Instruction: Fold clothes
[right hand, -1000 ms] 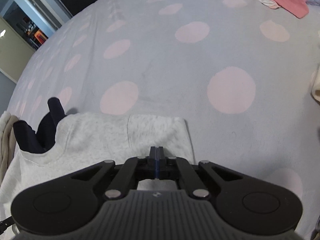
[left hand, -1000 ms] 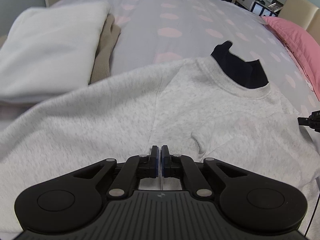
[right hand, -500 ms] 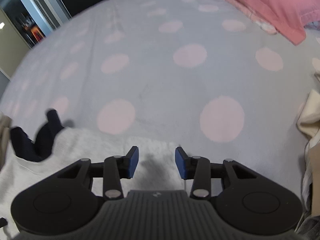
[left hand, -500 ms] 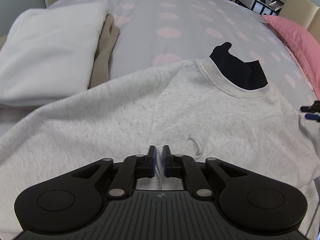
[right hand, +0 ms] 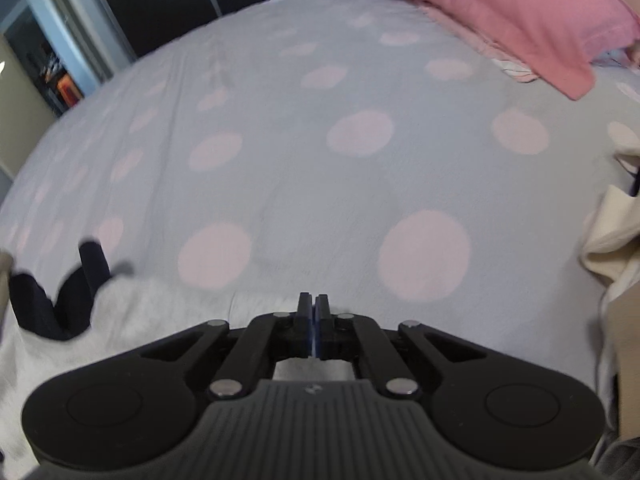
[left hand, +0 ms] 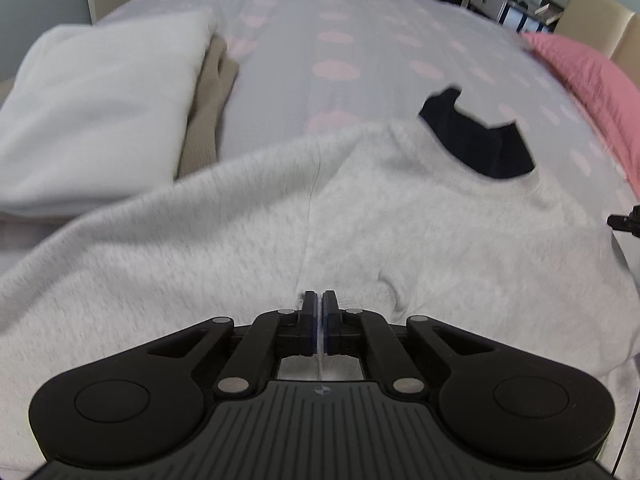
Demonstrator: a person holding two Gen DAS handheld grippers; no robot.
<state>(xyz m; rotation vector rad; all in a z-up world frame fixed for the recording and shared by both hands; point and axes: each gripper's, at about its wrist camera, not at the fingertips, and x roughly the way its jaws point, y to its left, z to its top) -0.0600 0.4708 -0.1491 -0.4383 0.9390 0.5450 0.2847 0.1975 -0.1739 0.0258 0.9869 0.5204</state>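
Note:
A light grey sweatshirt (left hand: 440,232) lies spread on the bed, a dark navy garment (left hand: 476,144) showing in its neck opening. My left gripper (left hand: 319,300) is shut over the chest, a thin fold of the grey fabric pinched between its pads and a small pucker just to its right. In the right wrist view my right gripper (right hand: 313,302) is shut at the sweatshirt's (right hand: 140,320) far edge, grey fabric under its jaws; the navy garment (right hand: 48,308) sits to the left. The right gripper's tip (left hand: 626,222) peeks in at the left view's right edge.
A folded white pile (left hand: 100,112) on a beige garment (left hand: 208,100) sits left of the sweatshirt. The bed sheet (right hand: 360,180) is grey with pink dots. A pink pillow (right hand: 500,12) lies at the far right, and cream clothes (right hand: 616,232) at the right edge.
Both grippers opened briefly half a second ago and have shut again on the sweatshirt. The right gripper has lifted slightly and tilted, showing more of the bed.

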